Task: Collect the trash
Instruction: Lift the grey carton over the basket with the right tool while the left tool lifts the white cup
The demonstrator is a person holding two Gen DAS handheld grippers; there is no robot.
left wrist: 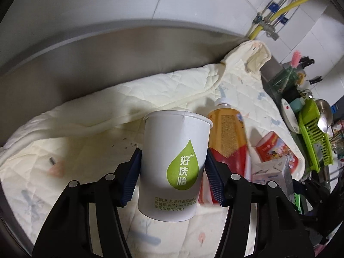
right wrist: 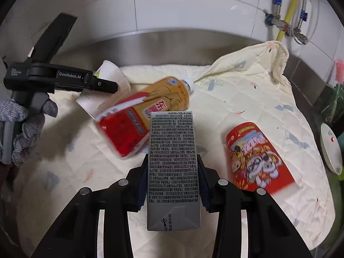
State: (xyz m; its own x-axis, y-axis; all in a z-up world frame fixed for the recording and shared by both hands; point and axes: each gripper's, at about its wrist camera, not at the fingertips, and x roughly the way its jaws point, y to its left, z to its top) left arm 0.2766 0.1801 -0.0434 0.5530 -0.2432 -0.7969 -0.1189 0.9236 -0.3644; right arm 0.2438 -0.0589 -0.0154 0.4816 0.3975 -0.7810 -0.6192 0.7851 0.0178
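Note:
In the left wrist view a white paper cup (left wrist: 163, 133) with a green drop logo stands upright between the blue pads, with my left gripper (left wrist: 173, 157) shut on it just above the cream quilted cloth (left wrist: 86, 150). In the right wrist view my right gripper (right wrist: 172, 158) is shut on a grey printed carton (right wrist: 172, 139), held lengthwise. Behind the carton an orange drink bottle (right wrist: 150, 111) with a red label lies on its side. A red printed cup (right wrist: 255, 159) lies to the right. At the left of that view a gloved hand (right wrist: 21, 129) carries the left gripper and its cup (right wrist: 111, 73).
The cloth covers a steel counter with a steel back wall (left wrist: 86, 53) and white tiles above. At the right edge stand a green dish rack (left wrist: 314, 133) and a white plate (right wrist: 331, 148). A yellow pipe (right wrist: 290, 10) with valves runs down the tiles.

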